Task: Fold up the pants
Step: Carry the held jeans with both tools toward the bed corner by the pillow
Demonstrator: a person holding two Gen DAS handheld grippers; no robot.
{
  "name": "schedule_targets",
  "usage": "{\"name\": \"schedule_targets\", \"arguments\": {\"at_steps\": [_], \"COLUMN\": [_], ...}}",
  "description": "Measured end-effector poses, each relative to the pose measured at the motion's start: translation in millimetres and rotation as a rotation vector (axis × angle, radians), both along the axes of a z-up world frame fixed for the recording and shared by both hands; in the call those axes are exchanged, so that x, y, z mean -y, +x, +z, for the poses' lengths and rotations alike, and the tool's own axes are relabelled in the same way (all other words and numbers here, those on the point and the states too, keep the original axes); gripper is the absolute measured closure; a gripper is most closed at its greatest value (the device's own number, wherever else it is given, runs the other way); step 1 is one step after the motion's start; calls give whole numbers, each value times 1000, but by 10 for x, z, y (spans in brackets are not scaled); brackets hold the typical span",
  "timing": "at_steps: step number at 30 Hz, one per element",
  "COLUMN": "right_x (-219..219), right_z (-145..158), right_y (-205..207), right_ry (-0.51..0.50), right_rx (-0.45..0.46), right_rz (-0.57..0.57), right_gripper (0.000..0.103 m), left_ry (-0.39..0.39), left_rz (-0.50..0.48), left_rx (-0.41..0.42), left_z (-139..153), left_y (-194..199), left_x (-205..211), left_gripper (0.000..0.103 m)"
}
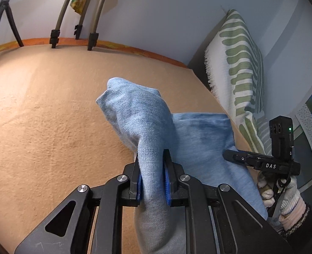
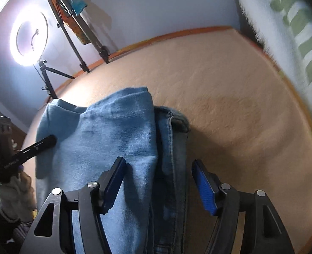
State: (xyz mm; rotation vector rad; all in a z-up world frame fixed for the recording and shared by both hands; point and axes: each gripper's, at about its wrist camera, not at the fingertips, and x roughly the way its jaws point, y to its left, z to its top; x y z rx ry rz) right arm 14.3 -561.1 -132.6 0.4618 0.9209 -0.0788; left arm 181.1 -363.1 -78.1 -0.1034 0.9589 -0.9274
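Note:
Light blue denim pants (image 1: 147, 124) lie bunched on a tan bed surface (image 1: 50, 110). My left gripper (image 1: 152, 154) is shut on a raised fold of the pants, which stands up between its blue pads. In the right wrist view the pants (image 2: 105, 139) lie folded over, with a seamed edge (image 2: 172, 135) on the right. My right gripper (image 2: 158, 165) is open, its fingers straddling the cloth without pinching it. The right gripper also shows in the left wrist view (image 1: 236, 156), and the left gripper in the right wrist view (image 2: 50, 140), each resting at the pants' edge.
A green-striped white pillow (image 1: 240, 67) stands against the wall at the right. Tripod legs (image 1: 92, 38) stand at the bed's far edge. A lit ring light (image 2: 28, 36) on a stand is at the far left. An orange border (image 1: 134, 50) runs along the far edge.

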Motion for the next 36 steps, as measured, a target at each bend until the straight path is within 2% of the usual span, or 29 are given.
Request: {"name": "schedule_targets", "arguments": {"at_steps": [2,3,4,5,6,9,11,15,26,36], "right_x": [3,5,9,19,26,-43,-123,-353,-879,-988], "right_z": [-50,-59,-69,-117,-139,-108,-19,285,1012,1511], "right_y": [26,46,65,93,95,76,39,-80,-420,-752], "right_ry": [45,51,72,146,173,161,131,35,-138,-181], "right_rx": [30,40,55,56,65,72,86,139,288,408], "right_rz": [22,27,40,62,44,48,43,50,56,24], "right_gripper": [35,40,53,62,66,77,81,84,87,88], "left_ry": [4,6,9,6,5,-6,-19,-40,-98,-160], "left_rz": [6,7,12,16,19,27,30,22,0,-18], "left_rx": [-2,-1,-1,-4,-7,3,13,68,216,376], "left_z": [-27,-34,-43,-51,-58,-34,17,210,858,1464], "left_y": [4,4,11,14,17,-16,-60,-177,-509,-801], "left_x": [2,5,11,6,6,-16,-49,-126,-267,-301], "left_gripper": [89,89,89,89,89,89,89,89,89,89]}}
